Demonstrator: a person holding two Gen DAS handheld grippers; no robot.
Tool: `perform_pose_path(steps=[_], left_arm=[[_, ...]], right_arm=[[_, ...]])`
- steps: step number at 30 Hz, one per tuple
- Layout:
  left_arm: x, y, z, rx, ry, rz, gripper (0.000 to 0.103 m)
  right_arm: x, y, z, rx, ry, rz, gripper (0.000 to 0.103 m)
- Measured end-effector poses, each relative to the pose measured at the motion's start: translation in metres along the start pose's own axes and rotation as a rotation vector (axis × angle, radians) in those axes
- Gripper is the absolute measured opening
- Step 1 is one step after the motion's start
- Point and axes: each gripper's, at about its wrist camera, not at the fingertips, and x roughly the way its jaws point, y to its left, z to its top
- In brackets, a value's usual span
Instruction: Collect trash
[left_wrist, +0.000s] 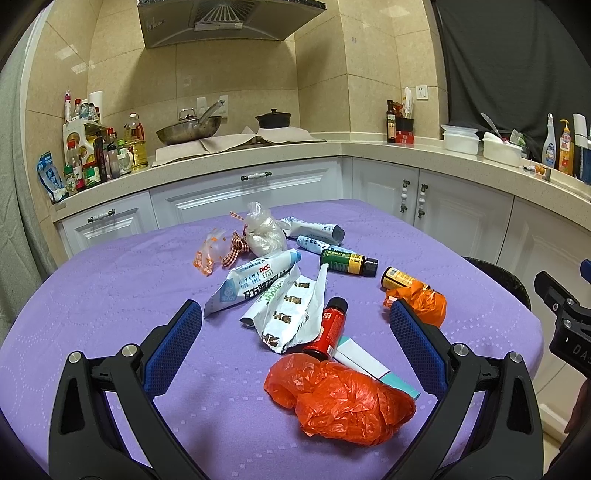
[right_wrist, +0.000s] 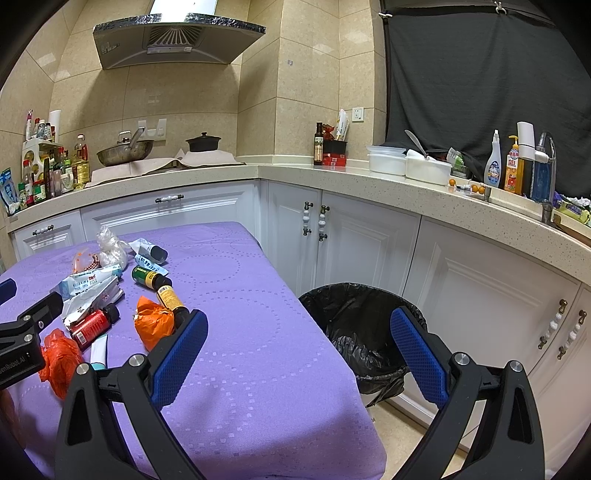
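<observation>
Collection not begun: wrappers (left_wrist: 284, 314), bottles (left_wrist: 347, 261) and bags (left_wrist: 343, 402) litter the worktop (right_wrist: 258, 332), bin (right_wrist: 354, 325) apparently empty, both grippers' fingers (left_wrist: 173, 343) apart and empty.

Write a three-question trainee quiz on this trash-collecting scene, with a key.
1. True or false: the left gripper is shut on the red bottle.
2. Where is the bin with the black liner: A) on the table, B) on the floor beside the table, C) on the counter?
3. Fill in: the crumpled plastic bag nearest the left gripper is ____ in colour.

Key: 1. False, both grippers, including the right gripper, are open and hold nothing. 2. B. 3. Orange.
</observation>
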Motion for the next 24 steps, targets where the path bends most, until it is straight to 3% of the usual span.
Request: perform_pose_path(steps=[14,16,18,24], left_arm=[[0.012,0.009,-0.014,-0.034,0.099,-0.039,0.098],[0.014,0.01,-0.017,-0.041,0.118,-0.049,0.093],[0.016,0.008,-0.02,-0.034,0.134,-0.055,0.082],[0.016,-0.002,-0.021,-0.022,0.139,-0.081,0.081]], right_arm=[[0.008,0.008,-0.009,-0.014,0.014,0.039,0.096],[0.009,0.009,-0.011,-0.014,0.02,0.045,0.096],[0.011,0.01,-0.013,-0.014,0.027,0.051,0.096],[0.012,0.01,-0.015,-0.013,0.034,0.061,0.096]])
